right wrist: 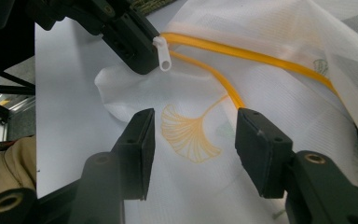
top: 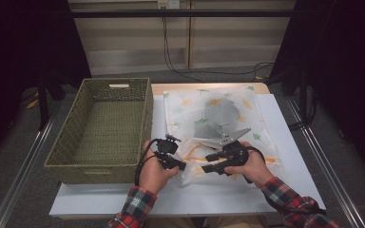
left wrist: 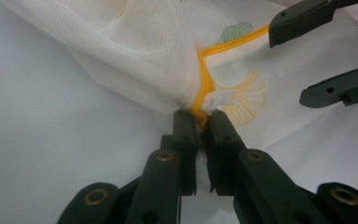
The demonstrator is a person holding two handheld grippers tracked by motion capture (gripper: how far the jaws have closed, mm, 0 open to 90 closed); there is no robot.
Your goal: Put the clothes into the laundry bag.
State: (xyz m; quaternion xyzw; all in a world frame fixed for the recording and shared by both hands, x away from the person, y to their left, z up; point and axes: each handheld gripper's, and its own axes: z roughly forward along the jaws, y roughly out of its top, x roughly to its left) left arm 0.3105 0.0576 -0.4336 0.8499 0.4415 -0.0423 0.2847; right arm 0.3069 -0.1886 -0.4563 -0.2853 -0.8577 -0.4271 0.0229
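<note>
1. Mesh bag [top: 218, 128], white with green and orange leaf prints and an orange zipper [right wrist: 242, 53], lies flat on the white table [top: 285, 185], just to the right of the green wicker basket [top: 102, 130].
2. Near edge of the bag sits between the two hands, close to the basket's front right corner; its far edge reaches toward the wooden strip at the back of the table.
3. Left gripper [left wrist: 198, 116] is clenched on the bag's near corner: in the left gripper view its black pads pinch the bunched mesh right at the zipper's end, beside the white zipper pull [left wrist: 221, 99].
4. In the high view the left gripper [top: 180, 165] rests at the bag's near left corner, just right of the basket, with the left hand [top: 154, 173] behind it.
5. Right gripper [right wrist: 195, 133] is released: its jaws stand apart over flat mesh, an orange ginkgo leaf print [right wrist: 189, 133] between them, and the pads press on nothing.
6. Seen from the right gripper view, the zipper runs off from the clenched left gripper and the pull [right wrist: 164, 53] toward the upper right of the bag.
7. In the high view the right gripper [top: 208, 163] lies on the bag's near part, farther from the basket than the left one, held by the right hand [top: 252, 164].
8. Grey shape [top: 221, 114] shows through the mesh in the middle of the bag; what it is I cannot tell.
9. Both sleeves are red plaid.
</note>
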